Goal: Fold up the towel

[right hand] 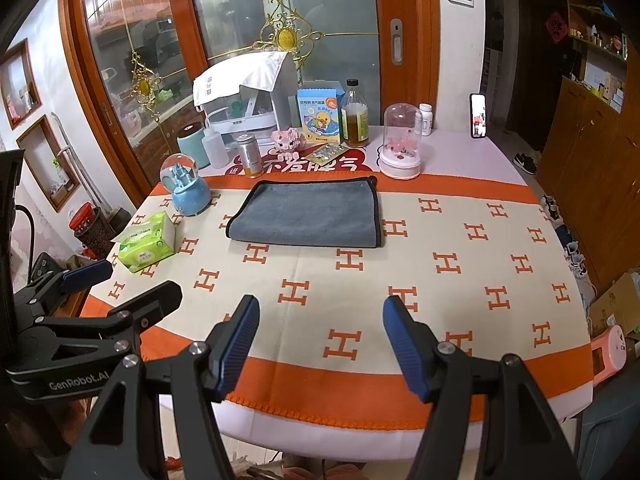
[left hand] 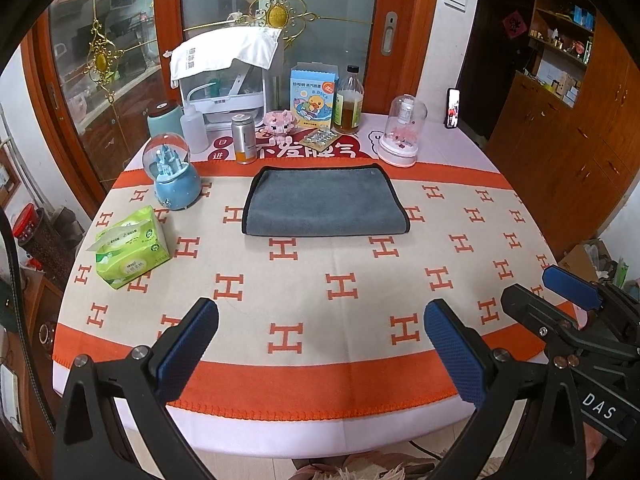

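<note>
I have the left gripper (left hand: 320, 344) and right gripper (right hand: 320, 340) hanging over the table's near edge, fingers spread and holding nothing, side by side so each can take one end. Farther out the towel (left hand: 325, 200) lies flat on the cloth (left hand: 340, 280), seemingly doubled already, a rounded fold toward me. Clutter stands behind it, clear of folding.

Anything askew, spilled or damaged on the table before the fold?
Nothing stands out. The grey black-edged towel lies flat on the orange-and-cream H-pattern tablecloth, bottles and globes upright behind it, no spill. Left gripper and right gripper hang open, touching nothing.
</note>
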Demonstrator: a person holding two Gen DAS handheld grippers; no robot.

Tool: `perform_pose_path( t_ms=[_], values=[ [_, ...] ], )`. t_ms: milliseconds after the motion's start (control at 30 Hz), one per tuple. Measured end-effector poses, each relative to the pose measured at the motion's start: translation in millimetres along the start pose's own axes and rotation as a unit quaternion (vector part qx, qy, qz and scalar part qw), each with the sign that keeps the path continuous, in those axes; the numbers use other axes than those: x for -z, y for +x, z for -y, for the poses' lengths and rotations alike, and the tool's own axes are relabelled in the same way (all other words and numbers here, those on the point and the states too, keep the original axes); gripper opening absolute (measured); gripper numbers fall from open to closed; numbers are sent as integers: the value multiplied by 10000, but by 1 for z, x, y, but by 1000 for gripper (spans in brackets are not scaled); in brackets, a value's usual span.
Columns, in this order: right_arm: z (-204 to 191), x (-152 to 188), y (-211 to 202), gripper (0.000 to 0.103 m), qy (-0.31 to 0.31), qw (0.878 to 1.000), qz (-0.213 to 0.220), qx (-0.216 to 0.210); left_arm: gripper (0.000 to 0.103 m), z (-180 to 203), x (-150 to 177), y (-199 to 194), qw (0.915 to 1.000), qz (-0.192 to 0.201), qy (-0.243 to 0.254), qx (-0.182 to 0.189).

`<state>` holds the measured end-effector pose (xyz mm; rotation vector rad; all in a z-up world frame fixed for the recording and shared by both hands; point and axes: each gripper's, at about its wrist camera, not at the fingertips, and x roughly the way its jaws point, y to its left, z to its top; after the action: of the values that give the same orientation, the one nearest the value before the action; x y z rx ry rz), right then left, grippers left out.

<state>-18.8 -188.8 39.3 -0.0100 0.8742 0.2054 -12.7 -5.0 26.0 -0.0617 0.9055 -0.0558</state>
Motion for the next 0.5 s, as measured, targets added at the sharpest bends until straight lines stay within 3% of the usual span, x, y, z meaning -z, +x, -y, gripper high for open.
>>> perform_pose_path(
  t_ms=[500],
  values=[
    [-10, 1, 3, 64, -10, 10000, 4, -3, 102, -6, 0, 2, 10000, 7, 5, -37]
  ],
)
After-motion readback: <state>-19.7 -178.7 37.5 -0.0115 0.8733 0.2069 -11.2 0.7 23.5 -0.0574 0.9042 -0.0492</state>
